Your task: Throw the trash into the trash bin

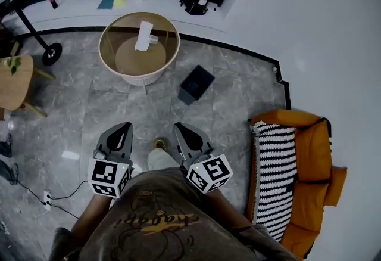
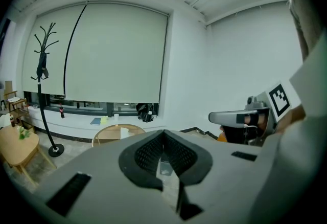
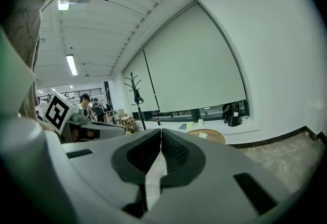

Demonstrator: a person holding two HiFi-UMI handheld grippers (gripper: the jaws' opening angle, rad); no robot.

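Observation:
A white crumpled piece of trash (image 1: 143,36) lies on a round glass-topped table (image 1: 109,45) ahead of me. A dark square trash bin (image 1: 196,83) stands on the floor to the right of that table. My left gripper (image 1: 124,129) and right gripper (image 1: 181,129) are held side by side close to my body, well short of both. Both are shut with nothing between the jaws. In the left gripper view the left gripper (image 2: 163,133) points toward the trash (image 2: 124,132). The right gripper (image 3: 161,131) points the same way.
An orange sofa (image 1: 309,164) with a striped cushion (image 1: 275,176) stands at the right. A small wooden table (image 1: 13,82) and a coat stand base (image 1: 52,53) are at the left. A cable (image 1: 59,200) runs across the grey marble floor. People stand far off in the right gripper view.

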